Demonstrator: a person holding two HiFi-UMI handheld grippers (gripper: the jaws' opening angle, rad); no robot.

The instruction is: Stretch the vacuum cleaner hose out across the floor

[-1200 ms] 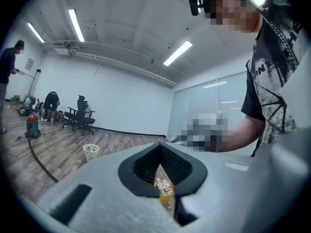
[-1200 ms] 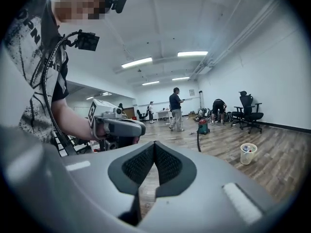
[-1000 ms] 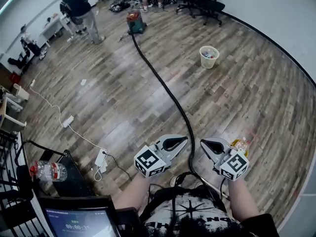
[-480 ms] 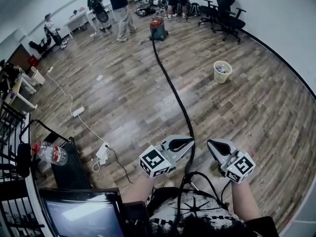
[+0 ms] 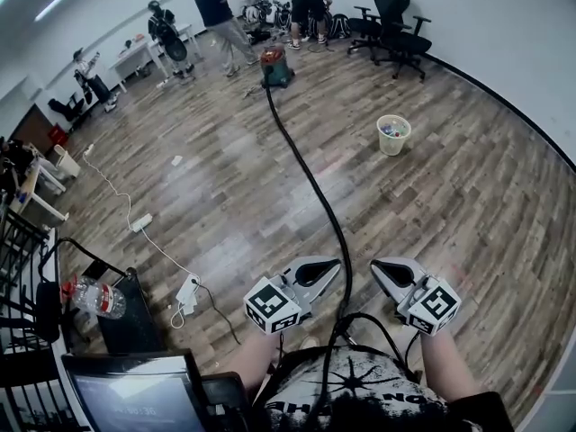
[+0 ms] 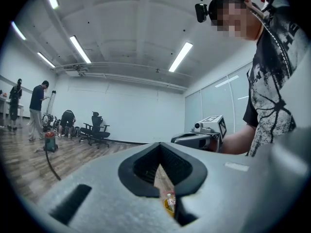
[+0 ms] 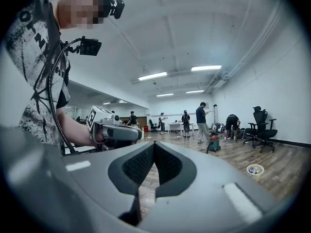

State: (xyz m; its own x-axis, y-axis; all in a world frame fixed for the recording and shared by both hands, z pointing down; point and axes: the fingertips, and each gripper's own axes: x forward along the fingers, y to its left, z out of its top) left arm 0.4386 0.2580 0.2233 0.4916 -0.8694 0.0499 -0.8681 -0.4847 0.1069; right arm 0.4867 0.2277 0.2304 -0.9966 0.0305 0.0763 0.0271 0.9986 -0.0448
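The red and green vacuum cleaner (image 5: pixel 274 65) stands far off on the wood floor, also seen small in the left gripper view (image 6: pixel 49 142) and the right gripper view (image 7: pixel 214 144). Its black hose (image 5: pixel 310 178) runs in a long line towards me and passes out of sight between my grippers. My left gripper (image 5: pixel 335 264) and right gripper (image 5: pixel 376 266) are held side by side above the hose's near part, both shut with nothing in them. Each gripper view shows its own jaws closed, left (image 6: pixel 159 144) and right (image 7: pixel 153 143), with only floor beyond.
A bin (image 5: pixel 393 134) with rubbish stands right of the hose. Office chairs (image 5: pixel 392 25) and several people (image 5: pixel 219 7) are at the far wall. A power strip with a white cable (image 5: pixel 186 291), a water bottle (image 5: pixel 94 300) and a screen (image 5: pixel 126 390) are at my near left.
The head view has swung and lifted, so more of the far room and its people shows. Both grippers have shifted a little with the person, side by side and shut.
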